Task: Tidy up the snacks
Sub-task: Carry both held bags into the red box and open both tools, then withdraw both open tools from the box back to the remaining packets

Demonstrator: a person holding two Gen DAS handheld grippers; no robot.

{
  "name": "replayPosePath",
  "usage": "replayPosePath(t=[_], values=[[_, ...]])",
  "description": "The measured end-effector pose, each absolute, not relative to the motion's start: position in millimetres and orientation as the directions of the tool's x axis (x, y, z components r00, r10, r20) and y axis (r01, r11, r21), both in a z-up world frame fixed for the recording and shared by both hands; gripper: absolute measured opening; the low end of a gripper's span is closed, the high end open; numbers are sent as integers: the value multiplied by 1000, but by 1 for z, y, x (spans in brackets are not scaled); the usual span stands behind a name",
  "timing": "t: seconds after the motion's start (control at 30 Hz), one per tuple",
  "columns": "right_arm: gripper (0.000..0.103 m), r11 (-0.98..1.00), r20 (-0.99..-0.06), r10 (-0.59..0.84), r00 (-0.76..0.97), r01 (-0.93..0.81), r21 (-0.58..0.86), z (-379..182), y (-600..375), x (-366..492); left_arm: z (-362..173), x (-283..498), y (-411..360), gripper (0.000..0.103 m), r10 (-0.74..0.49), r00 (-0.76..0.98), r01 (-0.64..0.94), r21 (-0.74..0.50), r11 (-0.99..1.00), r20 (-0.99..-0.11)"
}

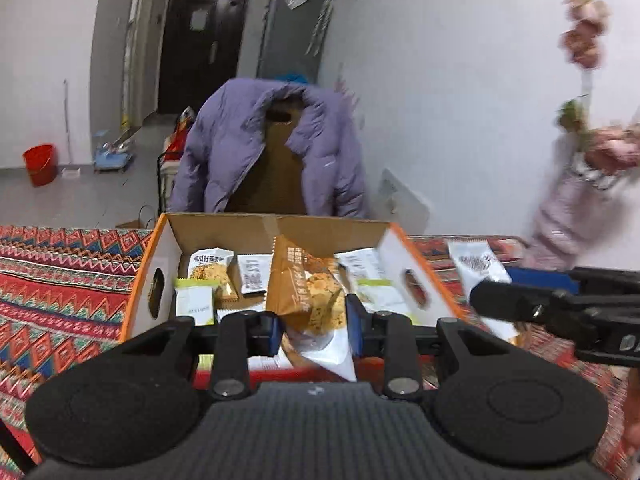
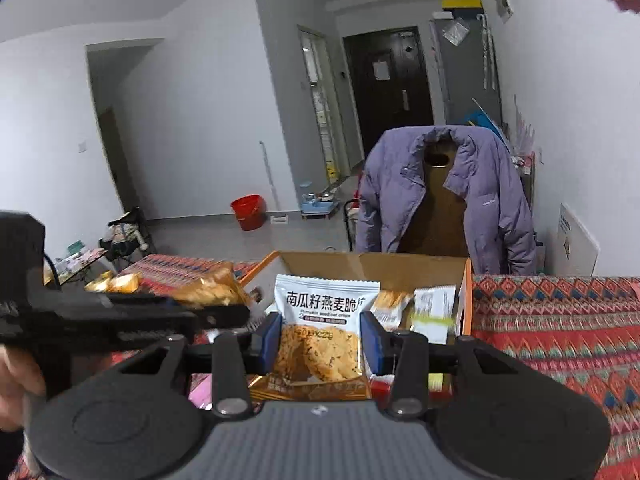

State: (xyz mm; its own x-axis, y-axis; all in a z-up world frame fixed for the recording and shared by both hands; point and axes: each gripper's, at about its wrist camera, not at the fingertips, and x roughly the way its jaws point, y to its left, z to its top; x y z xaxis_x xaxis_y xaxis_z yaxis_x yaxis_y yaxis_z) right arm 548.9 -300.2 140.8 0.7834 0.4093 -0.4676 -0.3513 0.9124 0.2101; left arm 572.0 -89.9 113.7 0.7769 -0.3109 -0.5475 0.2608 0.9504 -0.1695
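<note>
Closest to the left wrist lens, the left gripper (image 1: 312, 322) has its blue pads pressed against an orange snack packet (image 1: 306, 292), which it holds above the near edge of the cardboard box (image 1: 276, 226). Closest to the right wrist lens, the right gripper (image 2: 320, 338) is clamped on a white oat-crisp packet (image 2: 324, 320), also held just before the box (image 2: 372, 262).

The left view looks down into the box, showing several packets lying on its floor, among them a green-striped white pack (image 1: 194, 302). It also catches the right gripper's body at the right edge. The right view shows the orange packet (image 2: 208, 290) from the side, and more of the patterned tablecloth (image 2: 560, 320). A purple jacket (image 1: 276, 148) drapes a chair behind the table.
</note>
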Motion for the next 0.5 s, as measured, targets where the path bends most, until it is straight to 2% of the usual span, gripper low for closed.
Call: replayPosePath(t=[0.13, 0.2, 0.23, 0.3, 0.33, 0.37, 0.5], values=[[42, 906, -504, 420, 755, -323, 273, 120, -295, 604, 83, 616, -100, 31, -303, 760, 242, -183, 953, -575], [42, 912, -522, 409, 749, -313, 265, 110, -288, 625, 69, 628, -102, 37, -328, 748, 265, -194, 945, -577], [42, 915, -534, 403, 743, -307, 263, 104, -283, 634, 63, 631, -103, 42, -335, 745, 274, -193, 942, -577], [42, 925, -551, 379, 743, -296, 238, 96, -276, 646, 54, 635, -101, 62, -283, 757, 228, -168, 959, -589], [42, 928, -557, 373, 742, -295, 229, 92, -274, 651, 50, 636, -95, 81, -270, 762, 216, -163, 963, -589], [42, 925, -560, 379, 737, -296, 237, 88, -273, 655, 48, 635, -87, 87, -284, 763, 229, -169, 959, -580], [45, 913, -578, 407, 707, -309, 264, 73, -267, 660, 55, 625, -59, 88, -249, 795, 220, -119, 968, -553]])
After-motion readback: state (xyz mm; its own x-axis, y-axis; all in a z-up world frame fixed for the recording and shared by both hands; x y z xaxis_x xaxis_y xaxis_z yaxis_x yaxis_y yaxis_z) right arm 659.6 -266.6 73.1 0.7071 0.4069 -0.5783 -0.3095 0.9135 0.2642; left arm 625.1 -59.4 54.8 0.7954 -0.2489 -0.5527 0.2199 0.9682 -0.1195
